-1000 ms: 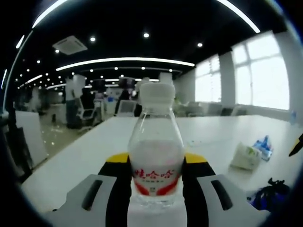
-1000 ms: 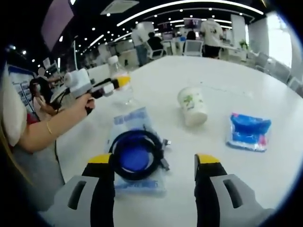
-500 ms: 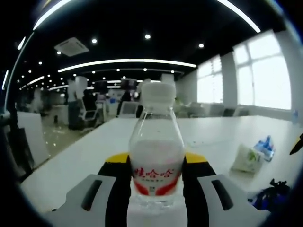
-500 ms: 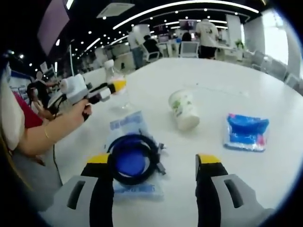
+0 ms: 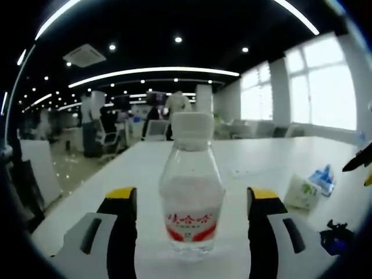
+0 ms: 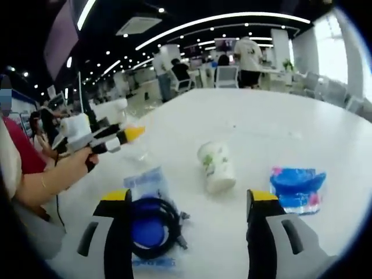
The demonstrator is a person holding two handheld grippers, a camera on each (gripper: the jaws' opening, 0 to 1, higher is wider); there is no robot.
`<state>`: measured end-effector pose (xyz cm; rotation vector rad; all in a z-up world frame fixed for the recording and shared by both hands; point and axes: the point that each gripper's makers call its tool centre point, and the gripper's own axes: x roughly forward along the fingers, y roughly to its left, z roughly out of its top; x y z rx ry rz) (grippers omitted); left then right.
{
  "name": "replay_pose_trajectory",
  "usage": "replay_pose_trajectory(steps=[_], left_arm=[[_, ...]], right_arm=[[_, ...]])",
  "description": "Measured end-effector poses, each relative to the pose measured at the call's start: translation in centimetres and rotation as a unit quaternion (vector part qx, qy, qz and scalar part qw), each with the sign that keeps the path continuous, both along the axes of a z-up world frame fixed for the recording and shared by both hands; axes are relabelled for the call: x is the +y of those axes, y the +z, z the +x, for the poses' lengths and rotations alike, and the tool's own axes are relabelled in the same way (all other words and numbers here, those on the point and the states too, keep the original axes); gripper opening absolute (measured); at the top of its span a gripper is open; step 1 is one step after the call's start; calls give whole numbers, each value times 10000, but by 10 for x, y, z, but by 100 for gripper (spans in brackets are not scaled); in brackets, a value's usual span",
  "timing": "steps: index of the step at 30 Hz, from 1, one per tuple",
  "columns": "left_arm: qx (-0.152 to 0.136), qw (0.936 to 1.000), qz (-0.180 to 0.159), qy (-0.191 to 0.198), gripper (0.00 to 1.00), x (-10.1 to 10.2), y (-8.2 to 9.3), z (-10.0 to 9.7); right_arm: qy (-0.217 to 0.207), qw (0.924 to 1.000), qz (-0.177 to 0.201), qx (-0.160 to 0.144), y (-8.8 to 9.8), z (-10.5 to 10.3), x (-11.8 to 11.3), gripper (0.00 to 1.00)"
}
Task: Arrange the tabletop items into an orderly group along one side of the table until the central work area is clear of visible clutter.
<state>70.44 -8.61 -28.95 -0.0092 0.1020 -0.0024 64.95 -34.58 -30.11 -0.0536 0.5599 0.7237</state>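
Observation:
A clear water bottle with a white cap and red label stands upright on the white table. My left gripper is open, and the bottle stands free between its spread jaws. In the right gripper view a hand holds the left gripper at the table's left side, with the bottle faint behind its yellow tips. My right gripper is open above a black cable coil lying on a blue bag. A paper cup lies on its side, and a blue packet lies to its right.
The left gripper view has the tipped cup, the blue packet and the cable off to the right. The table's left edge runs close by. People and office chairs stand beyond the far end.
My left gripper has opened and let go of the bottle, which stays upright. The right gripper's camera has shifted, so the cable coil now sits lower, by the left jaw.

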Motion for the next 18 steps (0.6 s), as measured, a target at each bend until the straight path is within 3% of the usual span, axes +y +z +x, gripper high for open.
replay_pose_trajectory(steps=[10, 16, 18], left_arm=[[88, 9997, -123, -183, 99, -6, 14, -13], [321, 9985, -119, -416, 99, -13, 13, -23], [391, 9978, 152, -505, 99, -15, 14, -28]], right_arm=[[70, 9998, -88, -191, 0, 24, 7, 85], [72, 9999, -97, -123, -8, 34, 10, 86], [85, 9999, -55, -99, -10, 37, 12, 86]])
